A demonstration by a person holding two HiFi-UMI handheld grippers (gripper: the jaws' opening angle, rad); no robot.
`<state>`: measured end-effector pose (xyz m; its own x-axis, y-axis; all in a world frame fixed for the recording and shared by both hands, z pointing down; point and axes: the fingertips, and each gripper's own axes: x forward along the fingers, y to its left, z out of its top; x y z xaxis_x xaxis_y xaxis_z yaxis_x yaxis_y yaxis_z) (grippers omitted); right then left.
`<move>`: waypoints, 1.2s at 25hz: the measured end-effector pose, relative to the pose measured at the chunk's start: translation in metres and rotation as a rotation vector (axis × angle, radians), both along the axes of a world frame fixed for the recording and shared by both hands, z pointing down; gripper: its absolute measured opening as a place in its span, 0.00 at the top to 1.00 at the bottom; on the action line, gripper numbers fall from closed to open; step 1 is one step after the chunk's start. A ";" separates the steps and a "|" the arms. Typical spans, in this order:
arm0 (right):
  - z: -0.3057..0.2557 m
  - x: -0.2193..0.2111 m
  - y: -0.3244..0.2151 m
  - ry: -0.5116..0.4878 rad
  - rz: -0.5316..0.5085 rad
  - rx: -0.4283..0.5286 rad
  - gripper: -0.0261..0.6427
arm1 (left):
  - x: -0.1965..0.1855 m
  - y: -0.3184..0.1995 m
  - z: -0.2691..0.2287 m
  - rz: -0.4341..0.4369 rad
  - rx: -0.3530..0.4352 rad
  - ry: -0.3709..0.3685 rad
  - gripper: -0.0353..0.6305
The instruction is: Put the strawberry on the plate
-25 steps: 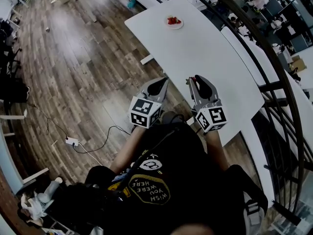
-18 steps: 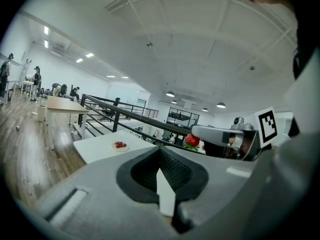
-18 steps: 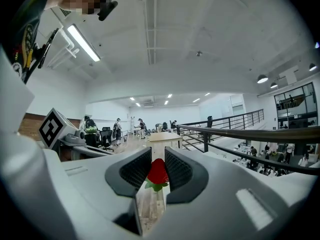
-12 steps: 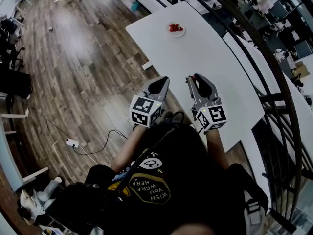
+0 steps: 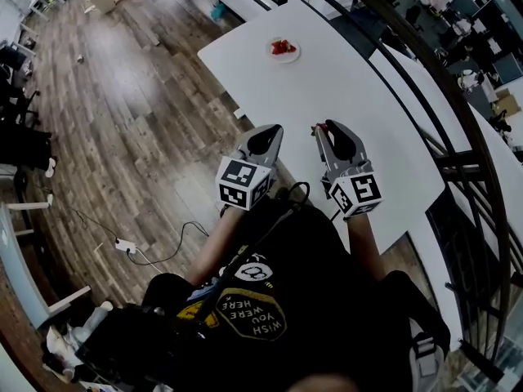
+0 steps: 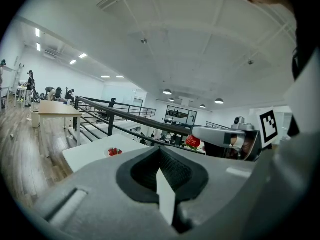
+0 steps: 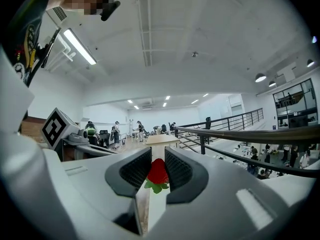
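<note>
Looking down from the head view, we found the right tongs [image 5: 324, 130] clamped on a red strawberry with green leaves [image 7: 158, 173]. The two ribbed black pads pressed its flanks, its pointed end stood up and its leafy cap hung below them. The left tongs [image 6: 161, 153] were closed together on nothing and rode just beside the right pair, over the near left edge of the long white surface [image 5: 359, 113]. The small round white plate [image 5: 284, 51] sat well apart from both, toward the far end of that surface. It already carried some red fruit [image 5: 283, 46]. From the tip of the right tongs the plate lay ahead and a little to the left. From the left gripper view it also showed left of the centre line, low and small. The left tongs stood slightly closer to that line, yet the right pair carried the strawberry, so we judged the move to be theirs. We judged that the strawberry would have to travel forward along the length of the surface, drift leftward, and come down over a bare part of the plate beside the fruit already there. The right gripper view did not show the plate at all, so we judged that aiming would rest on the head view.
</note>
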<state>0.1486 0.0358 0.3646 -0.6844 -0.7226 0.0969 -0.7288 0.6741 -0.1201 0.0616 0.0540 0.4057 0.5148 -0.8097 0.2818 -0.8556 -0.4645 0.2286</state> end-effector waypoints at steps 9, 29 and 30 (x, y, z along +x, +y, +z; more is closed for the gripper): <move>0.006 0.001 -0.025 -0.002 0.036 -0.024 0.83 | 0.001 -0.030 0.002 0.043 -0.011 0.000 0.94; 0.015 -0.083 -0.095 0.043 0.152 -0.037 0.83 | -0.102 -0.096 0.009 0.105 -0.040 0.042 0.94; 0.015 -0.085 -0.097 0.044 0.157 -0.038 0.83 | -0.106 -0.098 0.010 0.107 -0.042 0.044 0.94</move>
